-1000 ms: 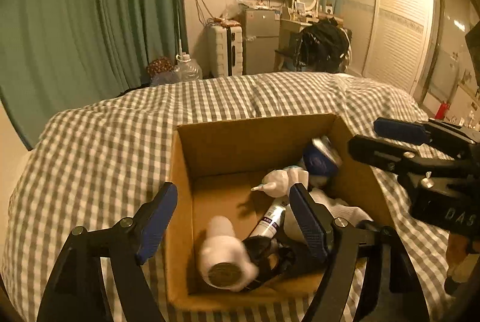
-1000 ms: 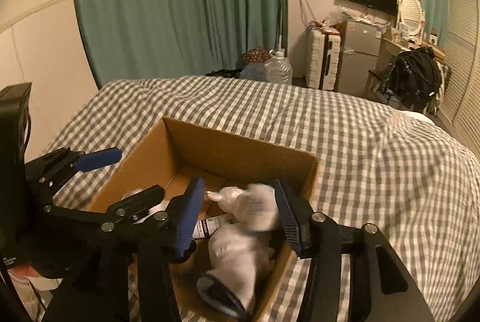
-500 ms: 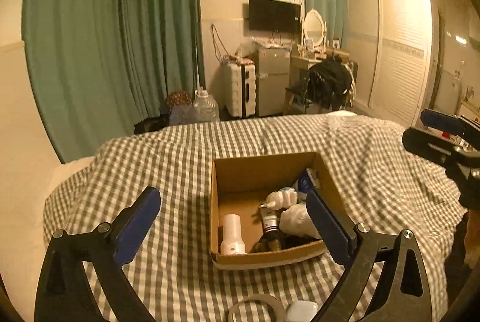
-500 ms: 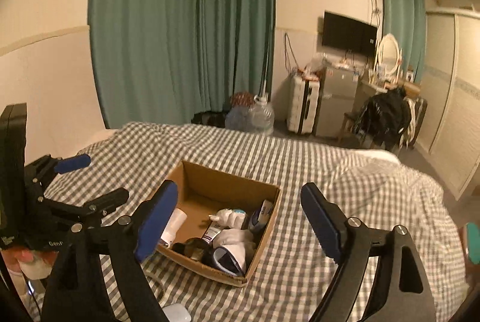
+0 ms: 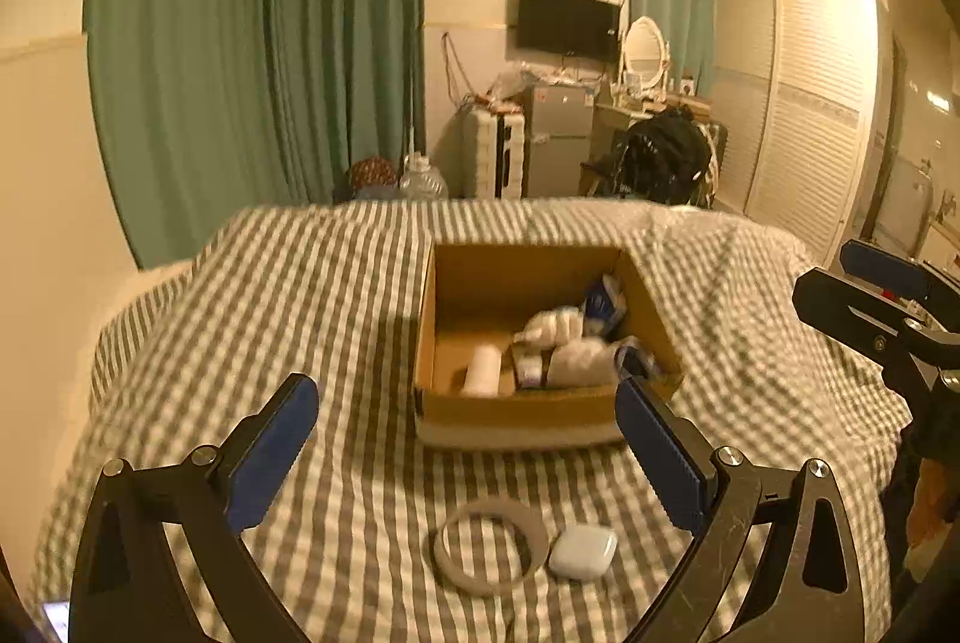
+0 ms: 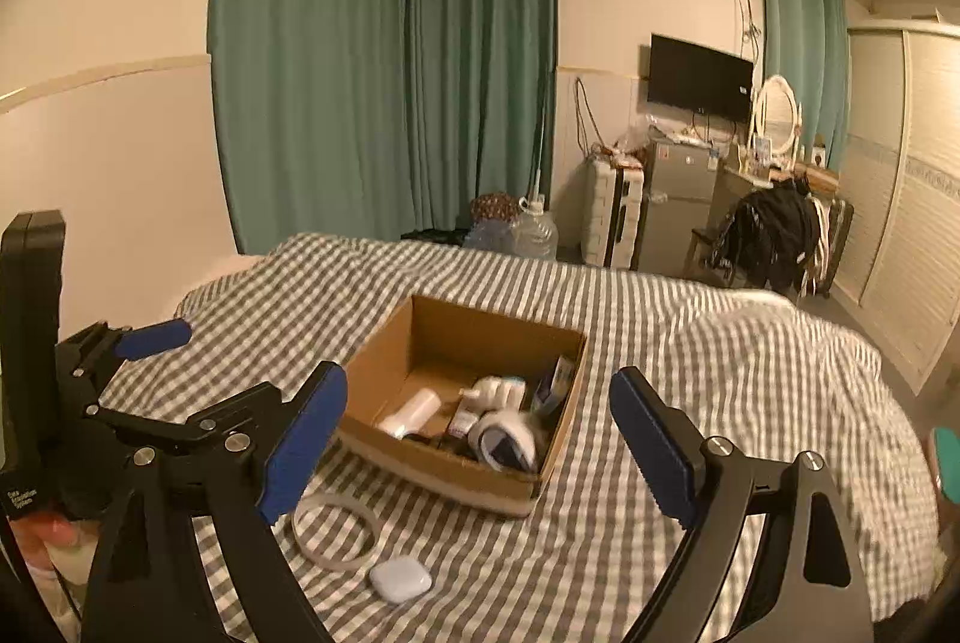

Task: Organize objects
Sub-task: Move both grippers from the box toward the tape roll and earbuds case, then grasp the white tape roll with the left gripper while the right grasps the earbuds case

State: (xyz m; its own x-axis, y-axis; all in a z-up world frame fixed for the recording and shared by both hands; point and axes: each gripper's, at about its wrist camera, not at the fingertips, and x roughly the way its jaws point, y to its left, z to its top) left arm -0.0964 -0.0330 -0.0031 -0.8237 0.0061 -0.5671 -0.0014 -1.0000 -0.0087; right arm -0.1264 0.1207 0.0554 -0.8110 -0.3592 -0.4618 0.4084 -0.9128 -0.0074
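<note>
Both pairs of tongs hang over a checked bedspread (image 5: 336, 319), the left tongs (image 5: 467, 448) and right tongs (image 6: 478, 430) each spread wide and holding nothing; their jaws have just been opening. Behind them an open cardboard box (image 5: 528, 418) sits on the bed, already holding a white cylinder bottle (image 5: 483, 370), a squat white squeeze bottle (image 5: 552, 328), a blue-and-white packet (image 5: 603, 304) and a soft white bundle (image 5: 582, 361). Two things lie outside it, near the box's front wall: a thin pale ring (image 5: 489, 547) and, touching it, a small white rounded case (image 5: 583, 550). The case looks light, hard and smooth, so likely slippery; a hold across its narrow sides seems safest. The ring looks light and flat; pinching its rim seems best.
</note>
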